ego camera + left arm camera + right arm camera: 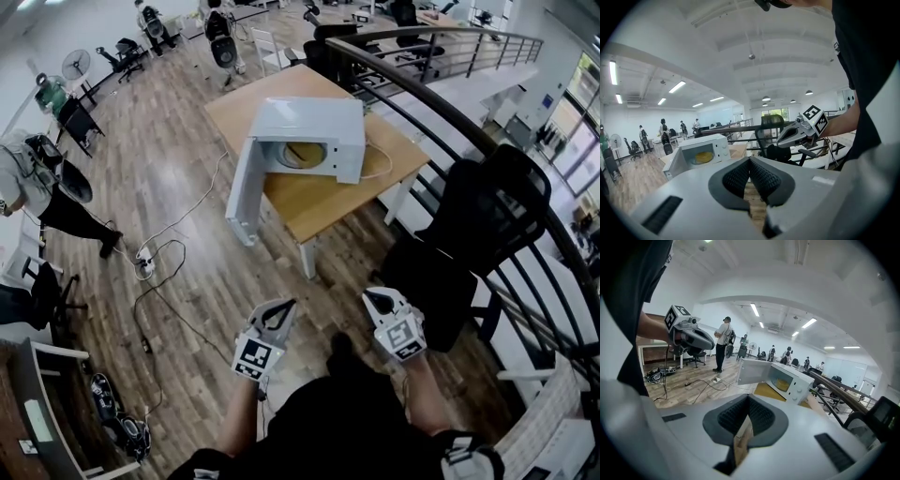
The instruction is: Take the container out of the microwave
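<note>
We hold two grippers low, on the near side of the microwave [319, 117] and well apart from it. The left gripper [281, 309] and the right gripper [377, 300] both point toward the microwave. Each has its ribbed jaws pressed together at the tips with nothing between them.

One yellow container [704, 157] sits inside the microwave's cavity, far ahead of both grippers and touched by neither. The single white microwave stands with its door [246, 187] swung wide open, reaching out past the edge of the one wooden table [328, 202] beneath it.

On the microwave's right side, as the head view has it, a black chair [497, 202] stands against a curved black railing [450, 103]. On the microwave's door side, cables [173, 281] loop across the wood-plank floor [187, 159] to a power strip [145, 267], with a person [23, 178] just beyond them.

Behind the microwave lies a large open office with white walls and ceiling strip lights. A standing fan [75, 64], more office chairs and several people stand at the far end.
</note>
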{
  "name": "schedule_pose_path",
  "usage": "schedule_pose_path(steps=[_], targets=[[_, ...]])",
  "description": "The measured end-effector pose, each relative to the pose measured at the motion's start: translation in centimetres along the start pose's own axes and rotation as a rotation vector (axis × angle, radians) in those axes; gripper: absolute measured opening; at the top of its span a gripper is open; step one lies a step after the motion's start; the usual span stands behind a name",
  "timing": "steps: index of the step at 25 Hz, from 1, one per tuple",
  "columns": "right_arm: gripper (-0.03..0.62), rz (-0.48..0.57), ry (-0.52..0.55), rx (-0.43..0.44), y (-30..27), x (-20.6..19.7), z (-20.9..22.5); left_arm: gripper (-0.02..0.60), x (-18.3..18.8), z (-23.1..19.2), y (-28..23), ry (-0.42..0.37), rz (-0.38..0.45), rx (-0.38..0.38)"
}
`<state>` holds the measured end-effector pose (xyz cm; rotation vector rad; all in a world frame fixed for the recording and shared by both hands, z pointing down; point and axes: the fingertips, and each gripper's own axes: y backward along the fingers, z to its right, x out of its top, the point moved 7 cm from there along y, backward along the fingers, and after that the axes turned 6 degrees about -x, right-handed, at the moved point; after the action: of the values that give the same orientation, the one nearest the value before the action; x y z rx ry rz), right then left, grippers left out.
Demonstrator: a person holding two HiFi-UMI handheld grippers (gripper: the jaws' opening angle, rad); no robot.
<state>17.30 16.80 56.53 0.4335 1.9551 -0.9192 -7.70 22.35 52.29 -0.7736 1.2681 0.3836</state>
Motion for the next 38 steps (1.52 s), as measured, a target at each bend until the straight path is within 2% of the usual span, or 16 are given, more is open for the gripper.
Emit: schedule_pose_path(steps=[10, 19, 24, 34, 38], targets=[[-0.002, 0.045, 0.023, 0.039, -4.3, 0.4, 5.2, 0.002, 1.0, -3.3, -3.8, 0.003, -0.012, 0.062], [-0.002, 0.065, 0.045, 0.086, -7.2, -0.2, 9.5, 0.002, 1.8, -4.9, -7.7, 0.021, -0.029, 0.106], [-0.002, 0.075, 0.056, 0.108, -8.2, -0.7, 11.9, 0.002, 3.0, -5.4, -9.7, 0.006, -0.031, 0.129], [-0.002, 0.090, 0.072, 0.148, -9.5, -1.6, 13.6, 0.002, 3.2, -5.0, -11.8, 0.014, -0.052, 0.147], [-0.002, 0.057, 0.033, 0.150, -9.9, -2.6, 13.8, 0.002, 3.2, -5.2, -12.2, 0.008, -0.060, 0.143]])
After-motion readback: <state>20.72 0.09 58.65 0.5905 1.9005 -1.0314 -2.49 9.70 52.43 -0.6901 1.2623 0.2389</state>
